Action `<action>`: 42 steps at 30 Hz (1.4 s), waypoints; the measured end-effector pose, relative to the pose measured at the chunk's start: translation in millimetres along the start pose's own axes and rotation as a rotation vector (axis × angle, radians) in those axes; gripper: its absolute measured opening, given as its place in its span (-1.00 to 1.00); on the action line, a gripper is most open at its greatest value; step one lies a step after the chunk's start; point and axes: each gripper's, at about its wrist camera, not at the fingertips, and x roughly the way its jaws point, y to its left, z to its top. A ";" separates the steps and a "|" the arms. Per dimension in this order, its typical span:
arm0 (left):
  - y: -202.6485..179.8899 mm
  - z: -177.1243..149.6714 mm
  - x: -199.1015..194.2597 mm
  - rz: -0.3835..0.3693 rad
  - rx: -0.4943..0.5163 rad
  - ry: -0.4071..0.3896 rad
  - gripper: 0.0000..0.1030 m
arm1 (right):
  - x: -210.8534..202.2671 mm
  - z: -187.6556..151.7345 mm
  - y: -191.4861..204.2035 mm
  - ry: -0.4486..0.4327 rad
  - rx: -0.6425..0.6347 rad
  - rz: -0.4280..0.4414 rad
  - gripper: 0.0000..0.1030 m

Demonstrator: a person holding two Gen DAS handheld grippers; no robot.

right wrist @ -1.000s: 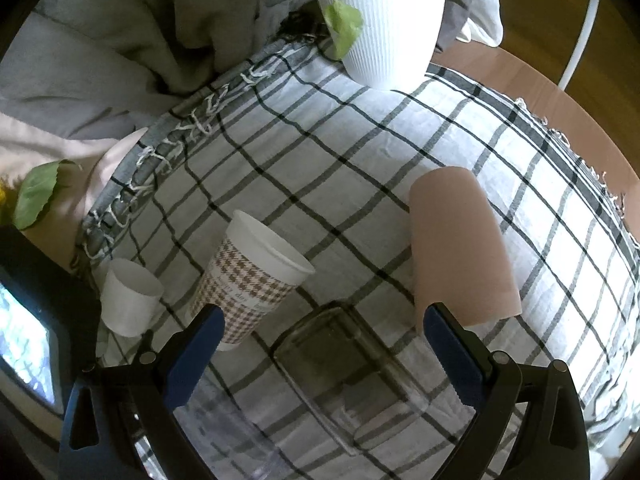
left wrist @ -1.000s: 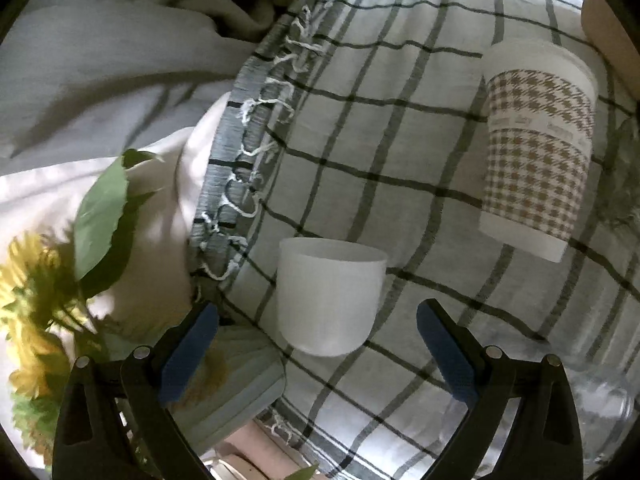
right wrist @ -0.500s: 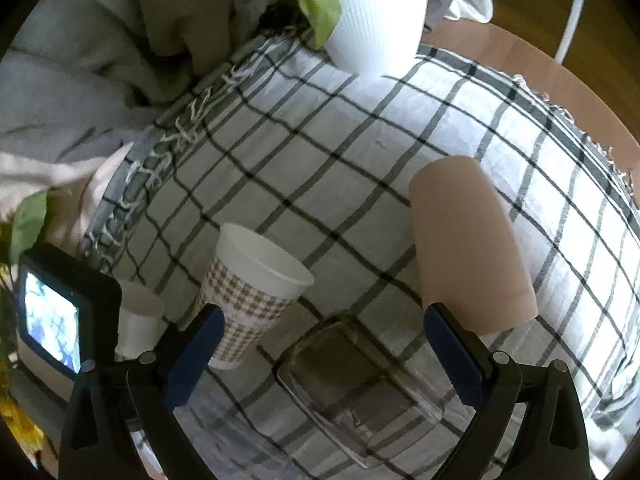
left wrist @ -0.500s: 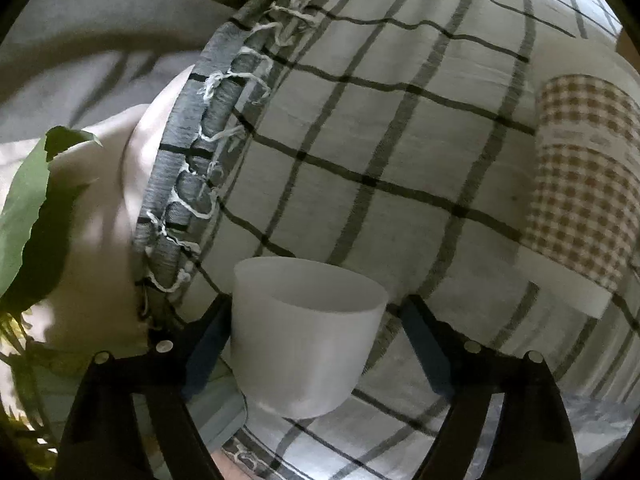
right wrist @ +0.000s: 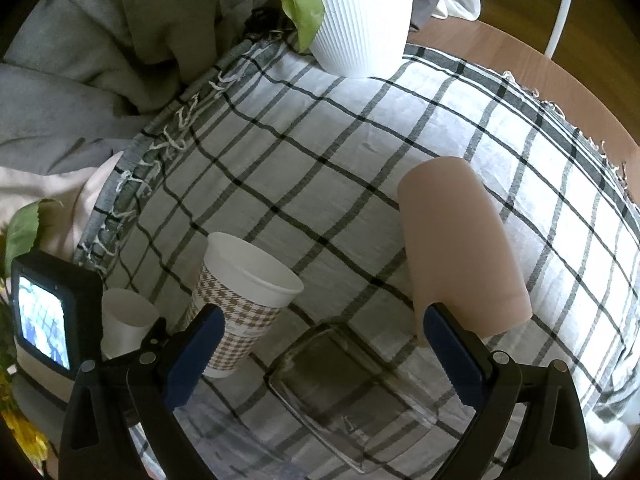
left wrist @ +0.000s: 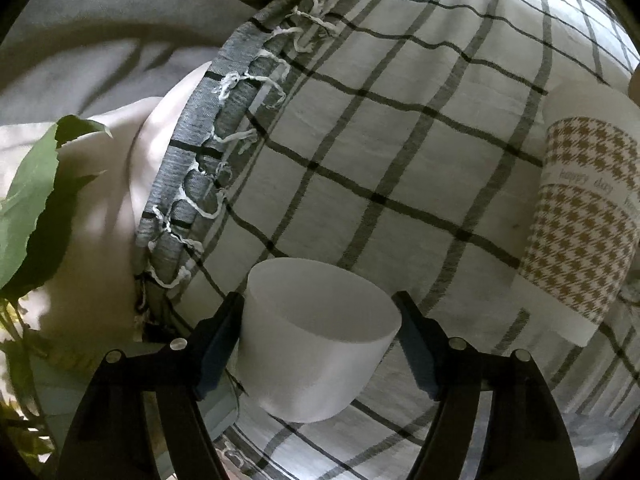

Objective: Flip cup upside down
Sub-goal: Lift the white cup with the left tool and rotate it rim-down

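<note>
A small white cup [left wrist: 316,340] stands upright, mouth up, on the checked cloth [left wrist: 380,140] near its fringed left edge. My left gripper [left wrist: 320,336] has closed around it, with both blue pads against its sides. In the right wrist view the same cup [right wrist: 124,320] shows at the far left beside the left gripper's screen. My right gripper [right wrist: 320,344] is open and empty, above a clear square glass dish [right wrist: 352,384].
A houndstooth paper cup [left wrist: 584,220] stands upright right of the white cup; it also shows in the right wrist view [right wrist: 240,300]. A pink tumbler [right wrist: 460,256] stands mouth down. A white ribbed plant pot [right wrist: 360,12] is at the back. Green leaves [left wrist: 32,200] and bedding lie left.
My left gripper moved forward over the white cup and its jaws closed onto the cup's sides. My right gripper stayed open and shifted only slightly.
</note>
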 end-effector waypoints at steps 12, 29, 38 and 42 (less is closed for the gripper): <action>-18.0 14.2 -47.0 0.019 -0.019 -0.039 0.39 | -11.0 5.9 -16.8 -0.025 0.030 0.003 0.95; -33.3 -18.3 -158.4 0.024 -0.195 -0.210 0.39 | -72.7 11.1 -57.3 -0.113 -0.010 0.029 0.95; -51.8 -52.6 -196.3 -0.020 -0.361 -0.252 0.39 | -91.0 -6.7 -77.7 -0.099 -0.130 0.017 0.95; -62.0 -69.2 -204.8 -0.015 -0.414 -0.249 0.39 | -89.4 -12.8 -82.9 -0.062 -0.191 0.020 0.95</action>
